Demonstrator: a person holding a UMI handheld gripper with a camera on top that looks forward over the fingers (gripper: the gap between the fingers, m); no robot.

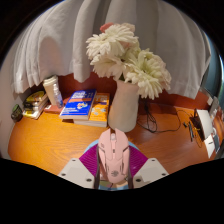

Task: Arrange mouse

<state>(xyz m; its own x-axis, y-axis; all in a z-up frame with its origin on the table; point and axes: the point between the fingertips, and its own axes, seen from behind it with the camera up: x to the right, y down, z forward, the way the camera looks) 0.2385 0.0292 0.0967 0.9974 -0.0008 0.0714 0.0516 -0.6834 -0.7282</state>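
Gripping the pink mouse point(113, 153) — both fingers of the gripper point(113, 172) press its sides, above a wooden desk point(60, 140). Just ahead stands a white vase point(123, 106) of white flowers point(127, 58) — nearest obstacle; blue books point(80, 104) lie beyond-left, curtain point(55, 45) behind.

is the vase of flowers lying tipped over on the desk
No, the white vase stands upright on the desk with white flowers rising from it, beyond the mouse between the gripper fingers.
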